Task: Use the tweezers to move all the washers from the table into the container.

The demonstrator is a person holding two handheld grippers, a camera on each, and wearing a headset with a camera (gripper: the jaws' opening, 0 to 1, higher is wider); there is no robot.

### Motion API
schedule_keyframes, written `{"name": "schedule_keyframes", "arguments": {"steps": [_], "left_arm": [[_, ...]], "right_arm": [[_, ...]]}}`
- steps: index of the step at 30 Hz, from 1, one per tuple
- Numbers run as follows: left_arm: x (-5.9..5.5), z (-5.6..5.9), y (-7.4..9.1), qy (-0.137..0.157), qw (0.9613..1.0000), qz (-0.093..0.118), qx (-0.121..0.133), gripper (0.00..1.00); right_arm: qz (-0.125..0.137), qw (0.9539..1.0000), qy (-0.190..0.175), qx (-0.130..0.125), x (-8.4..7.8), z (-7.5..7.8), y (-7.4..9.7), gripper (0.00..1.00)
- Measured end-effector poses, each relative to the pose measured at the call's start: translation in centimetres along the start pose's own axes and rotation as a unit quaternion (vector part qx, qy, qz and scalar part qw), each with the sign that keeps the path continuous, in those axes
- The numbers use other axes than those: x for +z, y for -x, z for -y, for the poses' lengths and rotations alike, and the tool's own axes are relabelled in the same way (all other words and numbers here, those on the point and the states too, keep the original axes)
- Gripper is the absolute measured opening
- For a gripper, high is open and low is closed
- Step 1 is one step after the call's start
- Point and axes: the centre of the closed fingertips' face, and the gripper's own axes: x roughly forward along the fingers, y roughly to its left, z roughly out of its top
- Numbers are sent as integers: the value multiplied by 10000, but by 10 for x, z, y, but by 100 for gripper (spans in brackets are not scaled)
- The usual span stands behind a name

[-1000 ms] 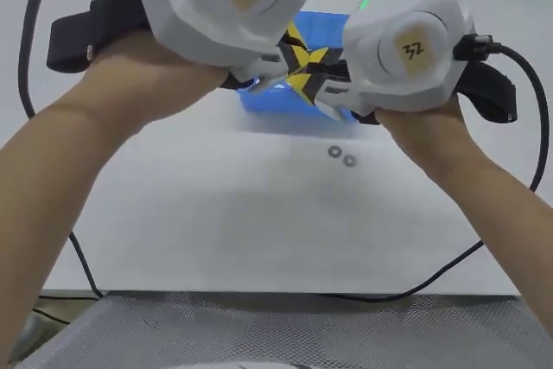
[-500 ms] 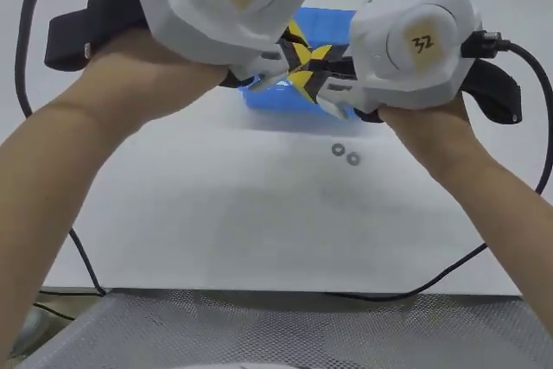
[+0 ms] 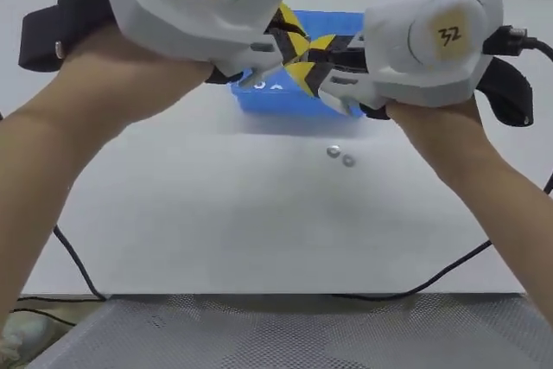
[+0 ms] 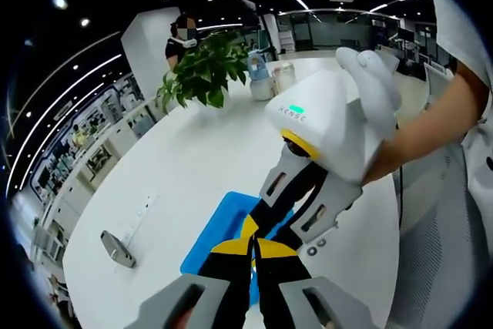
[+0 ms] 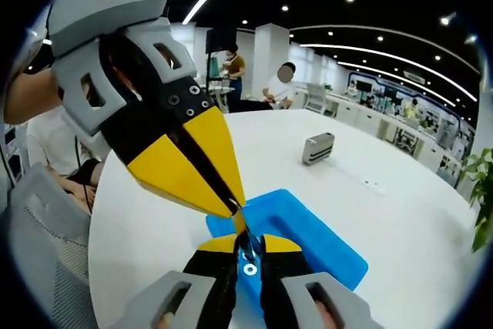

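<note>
Both grippers meet tip to tip above the blue container [image 3: 289, 97] at the far middle of the white table. My right gripper [image 5: 247, 250] is shut on thin silver tweezers [image 5: 245, 243], with a small ring [image 5: 249, 270] showing between its jaws. The left gripper [image 5: 234, 207] comes in from the upper left, shut, its yellow tips on the tweezers' far end. In the left gripper view my own jaws [image 4: 255, 250] are closed and the right gripper [image 4: 306, 207] points at them. Two washers [image 3: 340, 156] lie side by side on the table, in front of the container.
A black cable [image 3: 449, 267] trails over the table at the right, another [image 3: 73, 258] at the left. A grey mesh surface [image 3: 285, 330] runs along the near edge. A small grey device [image 4: 117, 249] lies far off on the table. People stand in the background.
The grippers stay tip to tip over the container and have risen slightly in the picture. The head view has shifted. The two washers have not moved.
</note>
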Motion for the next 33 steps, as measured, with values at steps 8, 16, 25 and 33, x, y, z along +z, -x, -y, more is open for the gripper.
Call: {"name": "schedule_keyframes", "arguments": {"steps": [8,16,25,33], "left_arm": [[17,8,14,-257,9996,102,-18,0],[29,23,24,-405,9988,210,-174,0],[33,51,27,-302,9981,246,-477,0],[23,65,19,-33,9976,214,-658,0]], "right_arm": [[278,9993,-209,-125,13,-1,22,8],[368,9987,-349,-99,17,-13,45,9],[189,9986,-495,-71,0,-34,61,9],[-6,9971,-765,-8,-21,-41,59,10]]}}
